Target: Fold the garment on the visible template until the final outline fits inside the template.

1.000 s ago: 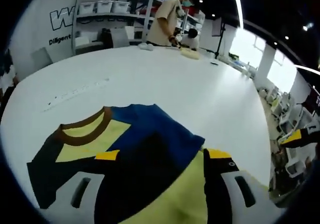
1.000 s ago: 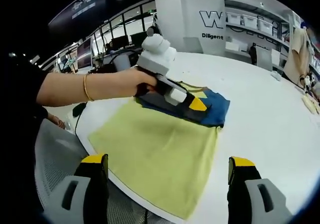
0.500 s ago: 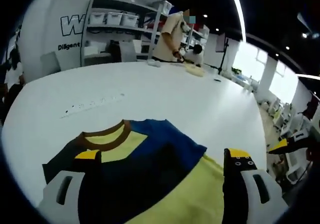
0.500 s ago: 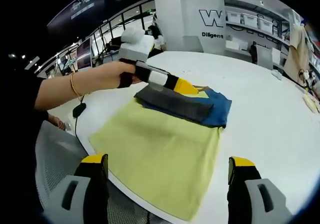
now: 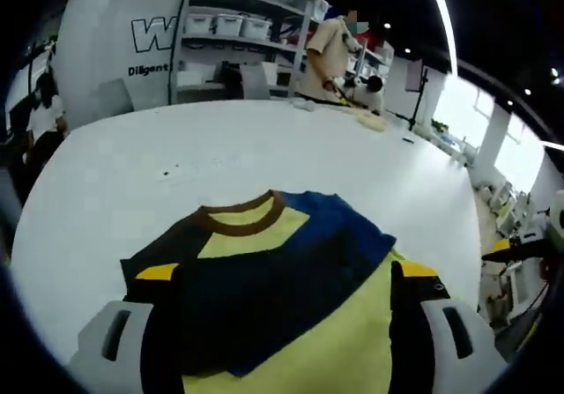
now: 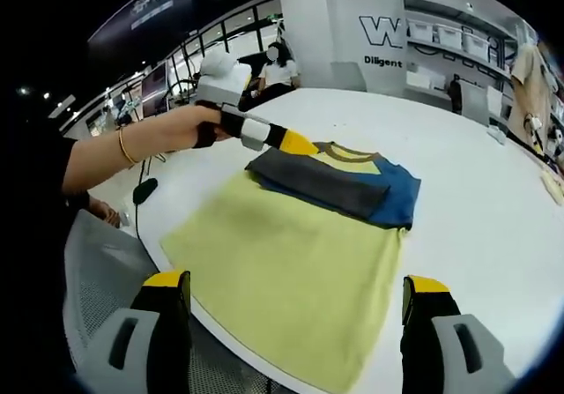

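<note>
Near the counter [image 6: 493, 235] edge, both sleeves lie folded across the garment [image 6: 300, 262]; the left claw [image 6: 295, 143] and right claw [image 6: 295, 323], jaws apart and empty, should next, I judge, fold its yellow hem up.

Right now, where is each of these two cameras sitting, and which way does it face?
Left gripper view: rides the left gripper, low over the white table, facing the shirt's collar and far shelves; its own open jaws show.
Right gripper view: rides the right gripper, off the table edge, looking along the shirt; its own open jaws show, with the person's arm holding the left gripper.
Shared: the shirt and table.
</note>
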A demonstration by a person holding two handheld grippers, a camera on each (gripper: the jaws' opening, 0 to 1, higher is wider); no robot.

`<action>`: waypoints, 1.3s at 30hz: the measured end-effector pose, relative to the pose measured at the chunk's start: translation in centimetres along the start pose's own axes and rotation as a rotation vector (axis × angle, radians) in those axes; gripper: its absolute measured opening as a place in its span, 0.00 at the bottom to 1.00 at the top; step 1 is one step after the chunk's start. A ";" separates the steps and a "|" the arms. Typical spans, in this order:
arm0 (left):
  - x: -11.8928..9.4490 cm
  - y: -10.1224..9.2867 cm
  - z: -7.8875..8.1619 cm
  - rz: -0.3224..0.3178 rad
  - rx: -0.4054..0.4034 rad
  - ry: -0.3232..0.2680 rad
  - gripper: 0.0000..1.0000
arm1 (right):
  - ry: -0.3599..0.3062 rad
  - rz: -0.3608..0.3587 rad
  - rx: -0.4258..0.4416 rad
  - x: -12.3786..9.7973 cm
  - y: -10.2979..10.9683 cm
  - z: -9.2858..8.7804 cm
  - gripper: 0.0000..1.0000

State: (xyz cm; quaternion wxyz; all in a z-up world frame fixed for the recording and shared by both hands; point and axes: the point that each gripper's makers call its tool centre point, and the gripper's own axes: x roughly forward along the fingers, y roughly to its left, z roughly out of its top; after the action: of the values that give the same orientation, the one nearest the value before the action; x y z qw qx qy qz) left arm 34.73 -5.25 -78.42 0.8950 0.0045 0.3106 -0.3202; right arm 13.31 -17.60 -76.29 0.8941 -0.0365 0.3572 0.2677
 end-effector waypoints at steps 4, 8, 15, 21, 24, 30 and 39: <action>-0.6 1.7 -1.1 0.029 0.001 0.018 0.94 | 0.003 0.006 0.002 0.1 0.1 0.0 0.99; -1.2 3.0 -2.0 0.056 0.001 0.038 0.92 | 0.007 0.008 -0.002 0.2 0.2 0.0 0.99; -1.9 4.9 -3.4 0.093 -0.047 0.050 0.89 | 0.008 0.009 -0.001 0.2 0.2 -0.1 0.99; -2.2 6.2 -5.1 0.116 -0.075 0.072 0.80 | 0.004 0.012 0.000 0.2 0.2 -0.1 0.99; -2.4 6.7 -6.0 0.119 -0.088 0.081 0.73 | 0.003 0.008 0.002 0.1 0.1 -0.1 0.99; -2.9 8.0 -8.2 0.147 -0.107 0.107 0.59 | -0.004 0.005 0.012 0.0 0.1 -0.1 0.99; -3.0 8.5 -8.8 0.148 -0.133 0.095 0.35 | -0.005 0.000 0.019 0.0 0.0 -0.1 0.99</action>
State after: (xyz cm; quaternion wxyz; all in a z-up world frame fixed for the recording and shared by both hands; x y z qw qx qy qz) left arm 32.99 5.07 -85.44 0.8988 -0.0170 0.3720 -0.2312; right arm 13.21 -17.63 -76.38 0.8952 -0.0275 0.3575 0.2645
